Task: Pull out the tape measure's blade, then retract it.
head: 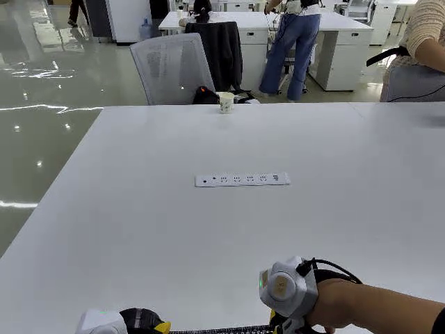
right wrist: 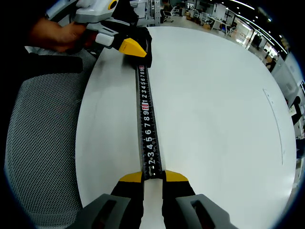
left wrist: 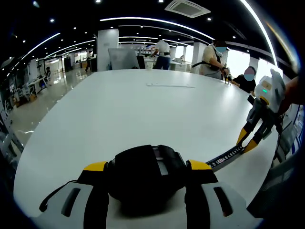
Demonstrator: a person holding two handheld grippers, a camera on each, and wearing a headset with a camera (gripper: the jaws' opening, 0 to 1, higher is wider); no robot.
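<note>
Clamping the tape measure's black case [left wrist: 145,186] between them, the left tongs [left wrist: 147,166] are sitting low at the near edge of the white tabletop [head: 208,229]. The right tongs [right wrist: 153,177] are pinching the blade [right wrist: 147,119] at its tip, well apart from the case. The pull-out is looking largely done, though probably not at full reach; the retracting is awaiting its turn.

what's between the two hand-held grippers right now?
The extended blade, lying along the white table, from the tape measure case in the left hand-held gripper to the right hand-held gripper. Clearest in the right gripper view.
</note>
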